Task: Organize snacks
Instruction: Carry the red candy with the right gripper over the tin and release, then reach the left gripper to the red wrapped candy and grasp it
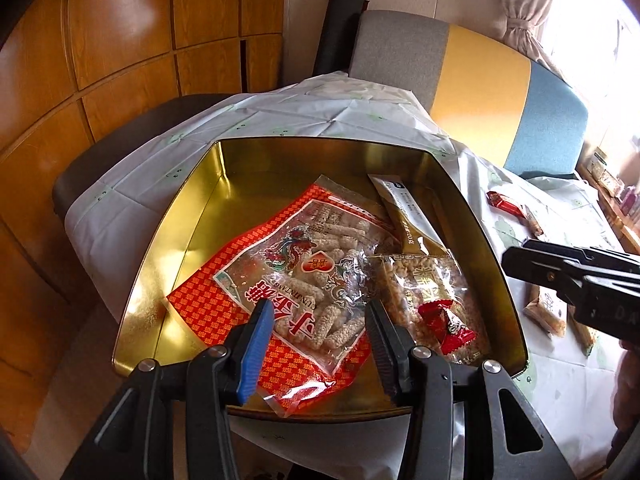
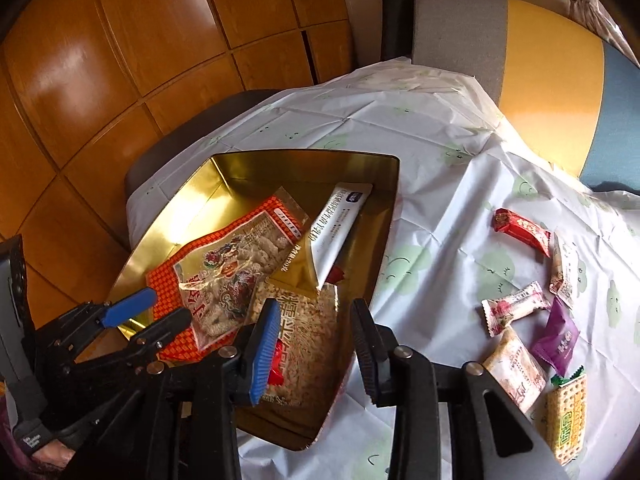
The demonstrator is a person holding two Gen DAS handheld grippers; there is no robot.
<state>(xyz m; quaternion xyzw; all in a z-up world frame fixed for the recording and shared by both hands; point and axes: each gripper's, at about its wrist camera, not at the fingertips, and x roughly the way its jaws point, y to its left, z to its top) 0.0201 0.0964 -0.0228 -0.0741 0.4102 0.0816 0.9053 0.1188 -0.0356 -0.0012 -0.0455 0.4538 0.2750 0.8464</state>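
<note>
Gold tin [image 1: 192,216] holds red snack bag [image 1: 296,280]; left claw [image 1: 320,320], right claw [image 2: 316,336] both agape, empty.

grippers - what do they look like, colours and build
Both are black plastic two-finger tools with silver pivot bolts and cut-out linkage arms. On each, the left gripper and the right gripper, one ribbed pad is blue and the other black. No cables show. The hands are barely in view, so I cannot tell about sleeves.
</note>
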